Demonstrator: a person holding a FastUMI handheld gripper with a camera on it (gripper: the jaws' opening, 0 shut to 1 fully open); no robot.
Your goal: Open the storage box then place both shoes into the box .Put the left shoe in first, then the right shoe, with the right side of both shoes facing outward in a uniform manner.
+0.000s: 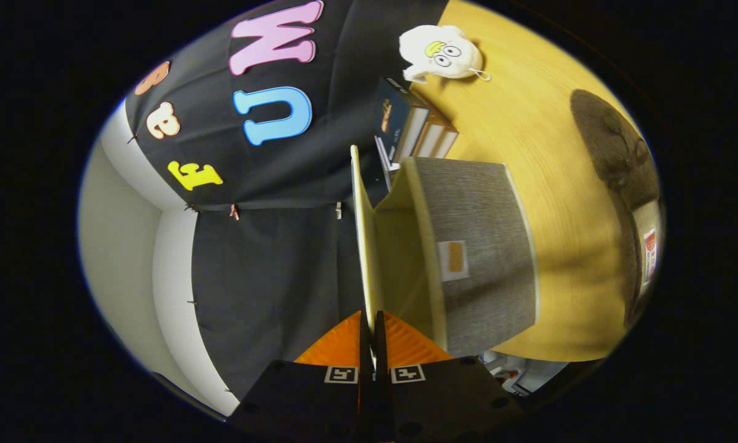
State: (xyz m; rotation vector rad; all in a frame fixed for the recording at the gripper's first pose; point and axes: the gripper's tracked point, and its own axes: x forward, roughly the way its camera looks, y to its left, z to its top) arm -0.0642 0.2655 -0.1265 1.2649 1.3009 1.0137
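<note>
The view is rolled sideways, so the wooden table (553, 184) runs up the right. On it stands the grey fabric storage box (483, 252) with a small tag on its side. Its pale lid (364, 246) is swung up on edge, away from the box's opening, and the cream inside of the box shows behind it. My gripper (372, 326) is shut on the lid's near edge, one finger on each face. A brown shoe (621, 160) lies on the table beyond the box, partly cut off.
A stack of books (415, 126) stands on the table behind the box, against the black cloth wall. A white plush toy (441, 54) lies further along the table. The table's edge and clutter below it show near my fingers.
</note>
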